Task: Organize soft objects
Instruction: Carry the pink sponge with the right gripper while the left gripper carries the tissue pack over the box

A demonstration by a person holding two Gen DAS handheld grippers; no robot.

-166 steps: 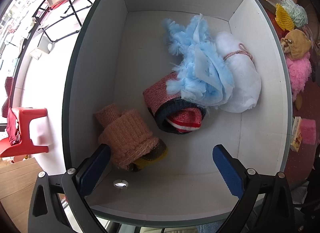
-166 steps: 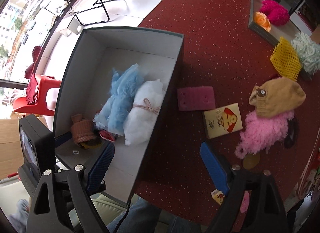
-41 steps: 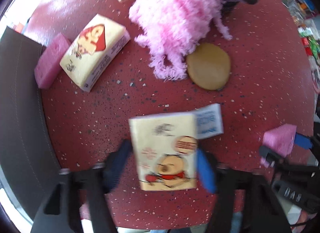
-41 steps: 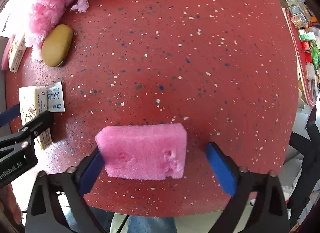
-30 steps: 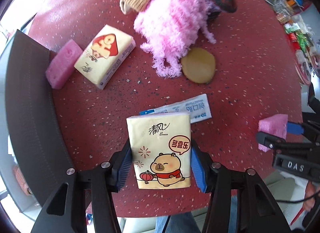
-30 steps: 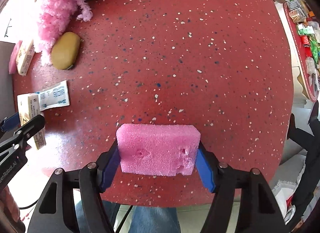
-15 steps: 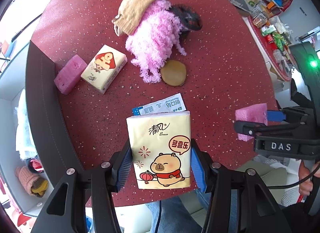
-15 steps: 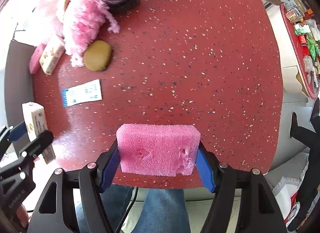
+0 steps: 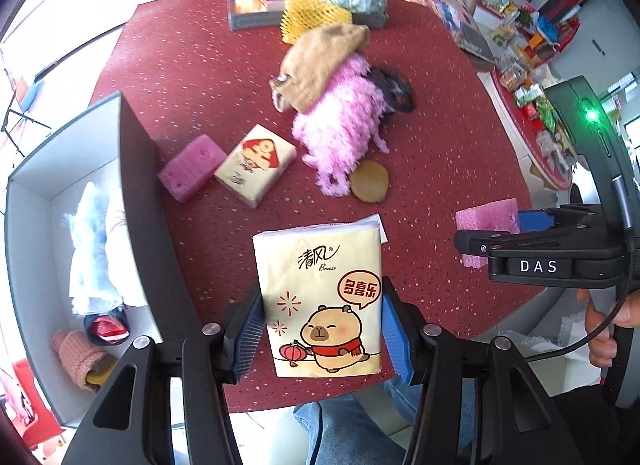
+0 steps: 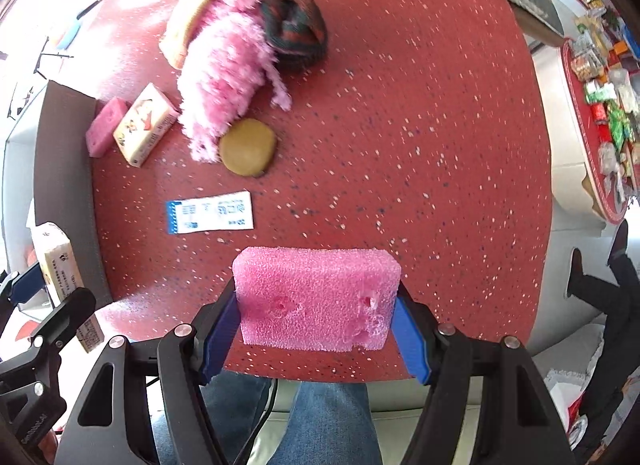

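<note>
Aloft, both hand-held grippers loaded

Left hand-held gripper (image 9: 322,335) tilted steeply down, pads clamped on a tissue pack (image 9: 320,301), raised above the red speckled bench (image 9: 200,77). Right hand-held gripper (image 10: 318,325) pointed straight down, squeezing a pink sponge (image 10: 316,297) over the bench edge. Open box (image 9: 136,185) at left, holding soft items. Second pink sponge (image 9: 192,173) and another tissue pack (image 9: 256,165) lying beside the box.

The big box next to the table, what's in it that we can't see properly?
- Left wrist view: the box has its dark wall hiding part of the white and blue fluffy things.
- Right wrist view: the box shows only a wall; the picture edge cuts off its inside.
</note>
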